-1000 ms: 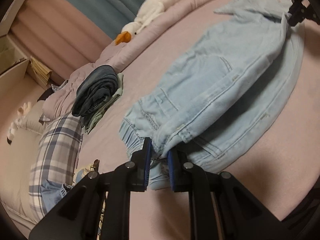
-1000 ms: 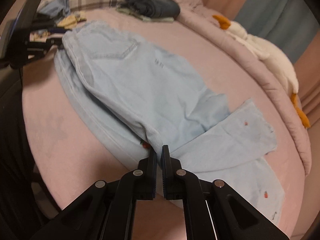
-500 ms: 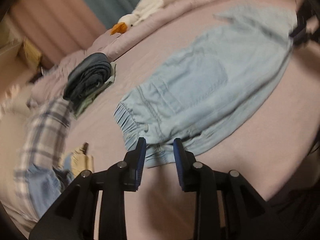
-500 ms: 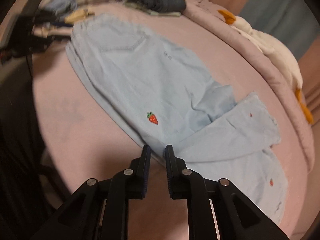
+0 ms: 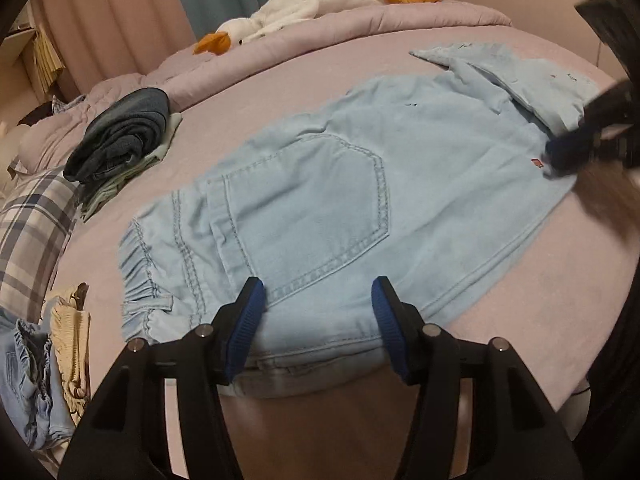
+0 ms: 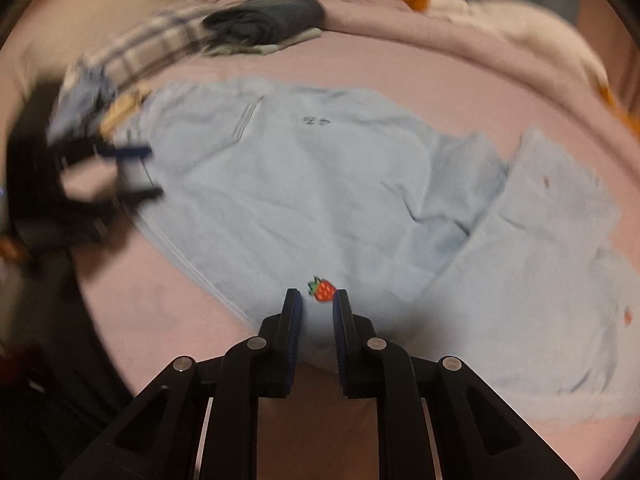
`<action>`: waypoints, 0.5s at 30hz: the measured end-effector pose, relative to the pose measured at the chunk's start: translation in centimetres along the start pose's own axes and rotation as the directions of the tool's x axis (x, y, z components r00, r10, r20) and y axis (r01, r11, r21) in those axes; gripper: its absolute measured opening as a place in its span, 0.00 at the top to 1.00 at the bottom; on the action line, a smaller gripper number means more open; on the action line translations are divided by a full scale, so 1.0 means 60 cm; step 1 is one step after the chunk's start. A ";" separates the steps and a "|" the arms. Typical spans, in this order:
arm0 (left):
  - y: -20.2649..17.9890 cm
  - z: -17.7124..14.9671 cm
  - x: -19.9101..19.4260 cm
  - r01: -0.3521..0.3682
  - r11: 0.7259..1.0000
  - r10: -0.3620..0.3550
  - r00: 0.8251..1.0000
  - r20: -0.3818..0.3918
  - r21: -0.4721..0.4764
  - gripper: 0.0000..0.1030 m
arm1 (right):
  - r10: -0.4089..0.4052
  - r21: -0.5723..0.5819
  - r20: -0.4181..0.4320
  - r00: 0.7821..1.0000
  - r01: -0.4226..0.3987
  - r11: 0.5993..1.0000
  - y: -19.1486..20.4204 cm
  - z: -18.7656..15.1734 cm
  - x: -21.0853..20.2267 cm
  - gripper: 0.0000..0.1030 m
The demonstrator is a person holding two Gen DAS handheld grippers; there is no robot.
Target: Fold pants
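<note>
Light blue denim pants [image 5: 340, 200] lie flat on the pink bed, folded lengthwise, back pocket up, elastic waistband at the left. My left gripper [image 5: 318, 300] is wide open and empty just above the waist edge. In the right wrist view the pants [image 6: 320, 184] spread across the bed, with a red strawberry patch [image 6: 322, 290] near the front. My right gripper [image 6: 316, 304] is open a little and empty, right over that patch. The right gripper also shows blurred in the left wrist view [image 5: 580, 148], and the left gripper shows blurred in the right wrist view [image 6: 132, 172].
A stack of folded dark jeans [image 5: 120, 140] lies at the back left. A white goose plush [image 5: 304, 4] lies on the pink quilt behind. A plaid pillow [image 5: 28, 232] and loose clothes [image 5: 40, 376] lie at the left. The bed's front edge is close.
Both grippers have let go of the pants, which now lie flat. The left gripper opened wide; the right opened a little and moved over the strawberry patch.
</note>
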State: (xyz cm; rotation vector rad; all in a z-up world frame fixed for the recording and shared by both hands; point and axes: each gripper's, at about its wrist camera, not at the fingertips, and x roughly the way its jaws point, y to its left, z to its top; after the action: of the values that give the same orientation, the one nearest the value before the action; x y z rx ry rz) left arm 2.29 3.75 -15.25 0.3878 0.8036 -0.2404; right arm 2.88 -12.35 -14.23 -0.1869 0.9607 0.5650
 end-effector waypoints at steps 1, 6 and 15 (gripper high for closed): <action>0.002 0.004 -0.001 0.009 1.000 -0.009 1.000 -0.007 -0.014 0.46 | 0.032 0.047 0.023 0.999 -0.033 0.998 -0.019 0.006 -0.018 0.84; 0.004 0.032 -0.016 0.054 0.993 -0.053 0.998 0.013 -0.101 0.45 | -0.099 0.332 0.191 0.977 0.031 0.943 -0.169 0.043 -0.097 0.47; -0.053 0.108 0.005 0.324 0.925 -0.308 0.945 0.108 -0.197 0.42 | -0.258 0.570 0.079 0.963 0.169 0.804 -0.341 0.122 -0.072 0.45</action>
State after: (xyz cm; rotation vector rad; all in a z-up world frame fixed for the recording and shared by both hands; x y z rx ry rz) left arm 5.58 -1.90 -12.15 0.0439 0.8074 -0.4641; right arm 17.14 -28.29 -8.49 0.2738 0.9021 0.0668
